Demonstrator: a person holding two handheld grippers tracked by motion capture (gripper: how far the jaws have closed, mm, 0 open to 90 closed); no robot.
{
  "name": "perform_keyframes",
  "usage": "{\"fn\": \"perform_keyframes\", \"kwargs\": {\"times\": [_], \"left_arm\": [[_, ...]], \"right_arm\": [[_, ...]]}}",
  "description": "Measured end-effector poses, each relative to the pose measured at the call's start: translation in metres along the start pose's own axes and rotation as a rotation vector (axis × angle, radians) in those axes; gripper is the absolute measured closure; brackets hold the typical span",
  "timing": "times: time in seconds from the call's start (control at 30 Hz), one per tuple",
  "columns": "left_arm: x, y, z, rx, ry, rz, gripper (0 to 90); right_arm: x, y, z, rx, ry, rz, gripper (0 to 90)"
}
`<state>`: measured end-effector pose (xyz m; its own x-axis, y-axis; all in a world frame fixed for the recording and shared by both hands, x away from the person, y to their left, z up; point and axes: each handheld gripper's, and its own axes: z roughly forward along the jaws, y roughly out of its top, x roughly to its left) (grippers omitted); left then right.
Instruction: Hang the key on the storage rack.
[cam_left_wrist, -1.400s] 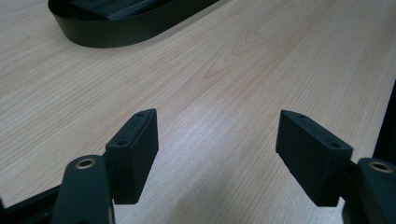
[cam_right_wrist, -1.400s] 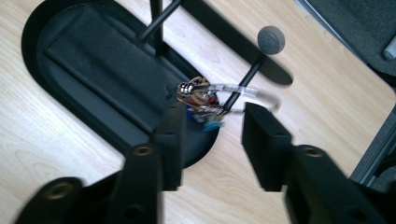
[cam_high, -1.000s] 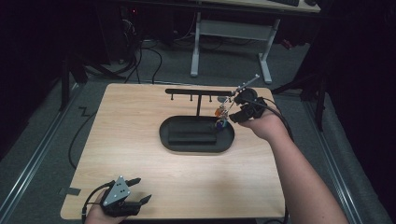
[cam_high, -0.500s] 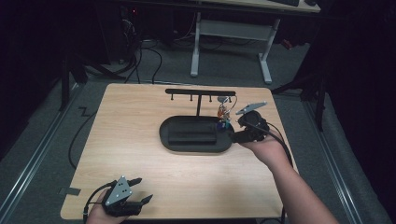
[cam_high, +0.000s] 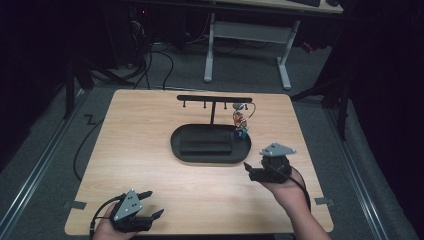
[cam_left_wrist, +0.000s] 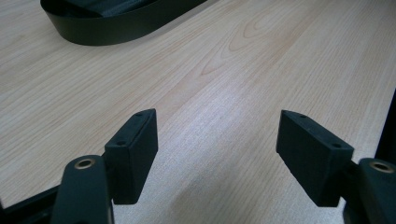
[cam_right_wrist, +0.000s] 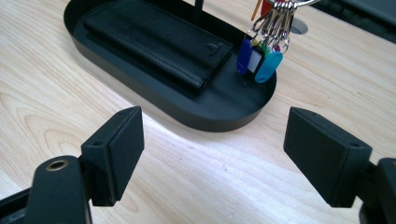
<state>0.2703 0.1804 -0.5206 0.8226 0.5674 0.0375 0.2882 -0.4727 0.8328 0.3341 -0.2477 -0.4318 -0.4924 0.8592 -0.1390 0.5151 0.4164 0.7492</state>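
Resting at the near left corner of the surface (cam_high: 150, 135), the left claw (cam_high: 154, 203) is released, its jaws standing wide over bare wood with nothing between them. The right claw (cam_high: 251, 172) sits farther in, just short of the black oval tray (cam_high: 177, 150). Its jaws have just been opening and now stand fully apart and empty, aimed at the tray's near rim in the right gripper view.

Inside the tray lies a flat black wallet (cam_high: 206, 146), apart from the bunch of keys (cam_high: 240, 122), which hangs over the tray's right end. The bunch dangles from a hook near the right end of the black T-shaped rack (cam_high: 214, 99) that rises from the tray. Whether its lowest coloured tags (cam_right_wrist: 259, 58) touch the tray floor or hang just above it I cannot tell.

The bunch looks light but loose: several small clips and plastic tags on one metal ring (cam_right_wrist: 299, 3), so it should swing and jangle, and the parts will slide against each other if squeezed as a mass. The tags are smooth, probably slippery, and would pivot in a pinch. The ring itself is the stiff part and the better place to take hold, gripped across its wire near the hook, so the bunch hangs plumb beneath the claw. The rack seems slender, and a sideways tug could tip it.
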Motion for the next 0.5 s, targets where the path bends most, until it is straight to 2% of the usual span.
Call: {"fn": "perform_keyframes", "kwargs": {"times": [0.07,0.13,0.2,0.3,0.4,0.43,0.5], "left_arm": [[0.000,0.000,0.000,0.000,0.002,-0.002,30.0],[0.000,0.000,0.001,-0.001,0.004,-0.004,29.9],[0.000,0.000,0.002,0.002,0.002,-0.006,29.9],[0.001,-0.001,0.002,-0.010,-0.008,-0.029,29.3],[0.001,-0.002,0.001,-0.027,-0.006,-0.039,29.0],[0.002,-0.002,0.000,-0.038,-0.006,-0.049,28.9],[0.004,-0.002,0.000,-0.056,-0.009,-0.084,28.5]], "right_arm": [[0.006,-0.018,0.001,-0.056,-0.011,0.000,21.0],[0.011,-0.036,0.005,-0.076,0.019,0.040,21.0],[0.017,-0.054,0.009,-0.081,0.035,0.068,21.0],[0.023,-0.076,0.013,-0.066,0.037,0.059,20.8],[0.023,-0.097,0.009,-0.058,0.027,0.040,20.5],[0.023,-0.104,0.006,-0.072,0.031,0.065,20.4],[0.021,-0.114,0.002,-0.092,0.075,0.134,20.4]]}}
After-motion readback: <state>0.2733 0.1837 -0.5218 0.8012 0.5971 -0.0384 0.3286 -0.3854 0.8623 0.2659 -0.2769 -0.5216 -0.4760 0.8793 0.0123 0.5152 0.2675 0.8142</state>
